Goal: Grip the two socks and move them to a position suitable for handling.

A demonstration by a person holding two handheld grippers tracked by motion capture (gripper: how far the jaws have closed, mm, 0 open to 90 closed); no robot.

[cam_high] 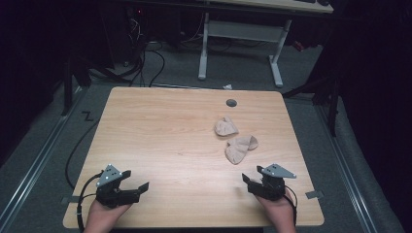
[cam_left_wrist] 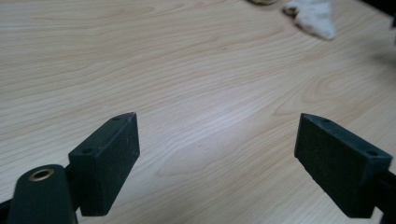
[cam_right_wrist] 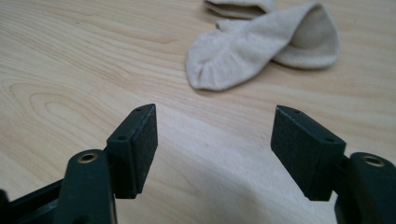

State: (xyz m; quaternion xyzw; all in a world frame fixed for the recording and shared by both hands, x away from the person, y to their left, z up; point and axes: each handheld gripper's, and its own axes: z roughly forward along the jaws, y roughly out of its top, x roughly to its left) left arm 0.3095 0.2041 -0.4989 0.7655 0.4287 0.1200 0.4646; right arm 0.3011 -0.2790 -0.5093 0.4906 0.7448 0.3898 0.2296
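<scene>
Right gripper view: soft ribbed beige sock (cam_right_wrist: 261, 44) on woodgrain table (cam_right_wrist: 70, 70).

Black grippers (cam_high: 127, 187), seemingly grey-plated tops.

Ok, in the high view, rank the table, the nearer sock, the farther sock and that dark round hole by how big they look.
1. Table, by far the largest.
2. Nearer sock, folded over.
3. Farther sock; bunched up and farther from the camera, so its true size against the nearer one is unsure.
4. Dark round hole, smallest.
</scene>
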